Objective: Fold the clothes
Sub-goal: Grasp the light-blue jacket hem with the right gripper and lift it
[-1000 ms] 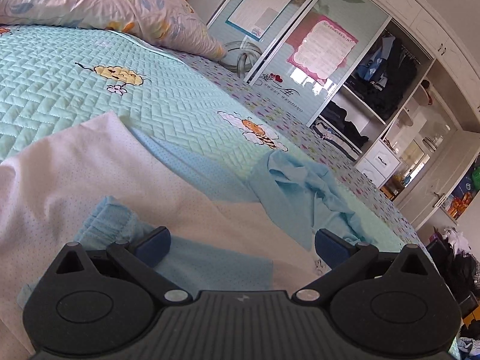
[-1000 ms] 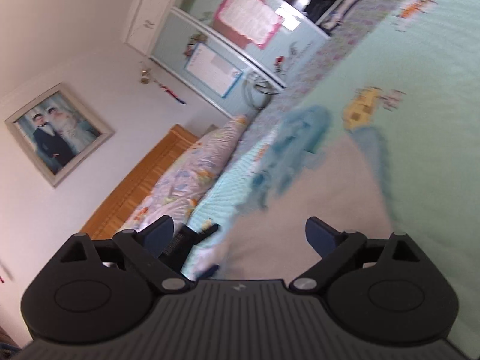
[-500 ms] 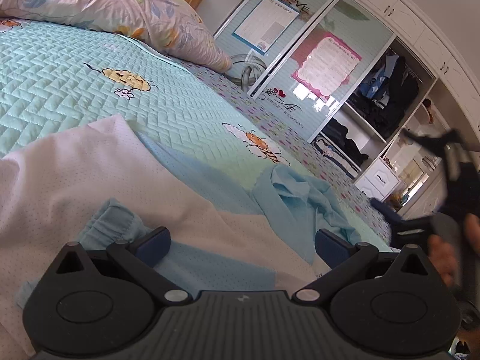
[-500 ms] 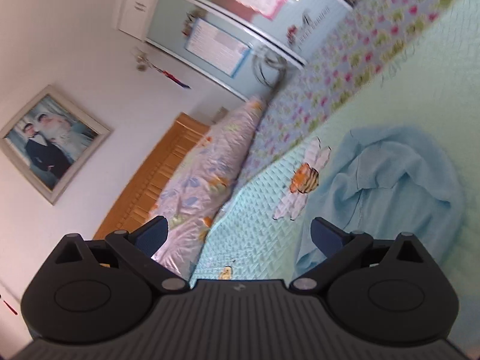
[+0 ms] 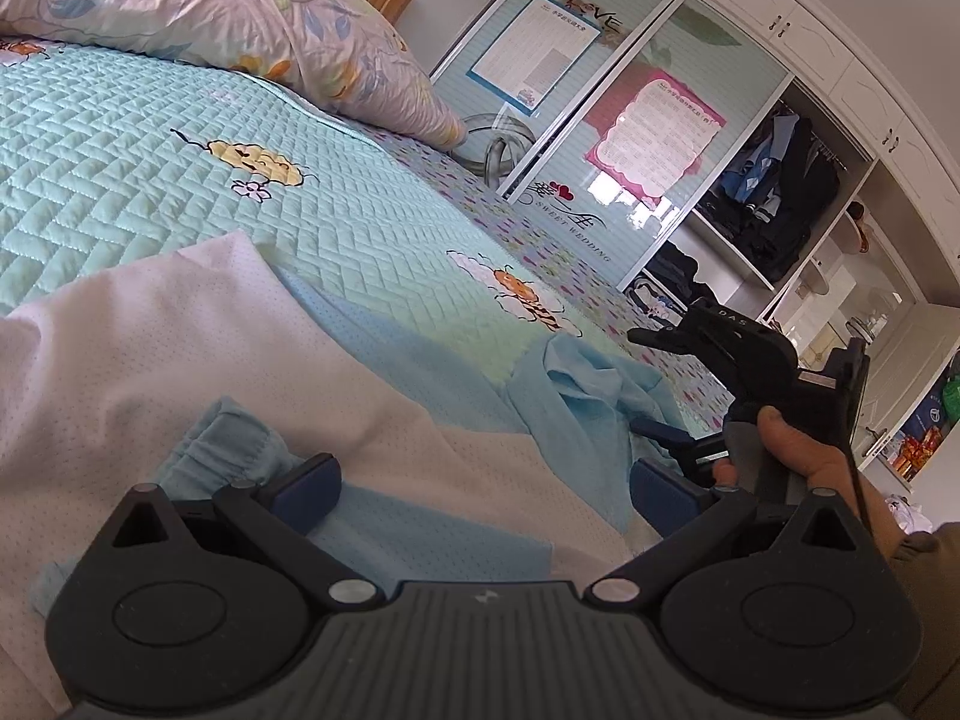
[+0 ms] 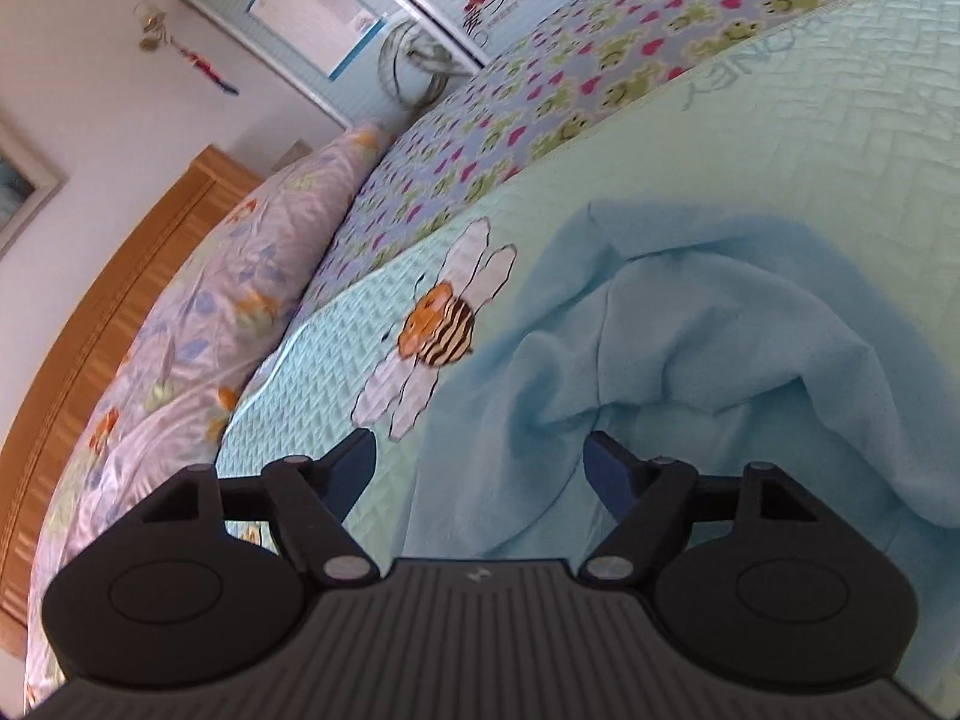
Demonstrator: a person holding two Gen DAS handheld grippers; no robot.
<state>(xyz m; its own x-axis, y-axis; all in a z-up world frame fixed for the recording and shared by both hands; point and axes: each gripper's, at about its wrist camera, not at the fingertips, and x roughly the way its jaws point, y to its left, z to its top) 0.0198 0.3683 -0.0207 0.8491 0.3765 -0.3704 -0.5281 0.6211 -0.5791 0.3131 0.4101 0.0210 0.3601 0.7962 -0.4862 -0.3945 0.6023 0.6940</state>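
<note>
Pale-blue mesh cloth fills the space ahead of both grippers. The left gripper (image 5: 486,483) stands with its jaws spread wide and nothing pinched; the white garment (image 5: 150,348) lies under and ahead of it on the bed (image 5: 120,138), with a blue trimmed sleeve (image 5: 228,450) just beside its left fingertip. Whether that fingertip touches the cloth cannot be told, since the gripper's black body covers the lower third of the view and hides the near edge of the garment.

Ahead and to the right of the left gripper lies the crumpled blue collar (image 5: 576,384). The right gripper (image 5: 660,438) sits at it, held by a hand (image 5: 798,450); only 1 blue pad of it shows clearly from this side, the other lost behind cloth and the left gripper's own finger.

In the right wrist view, the right gripper (image 6: 480,468) has just been closing, yet its 2 pads are apart with a gap between them. The blue collar (image 6: 690,360) bunches directly ahead and to the right; a flat flap of it runs between the jaws, but the pads are not seen pressing it. The picture is soft with blur, so the cloth's folds are hard to read. A bee print (image 6: 438,330) on the quilt lies just ahead-left of that gripper, and a floral pillow (image 6: 210,312) further left, cut off by the frame.
</note>
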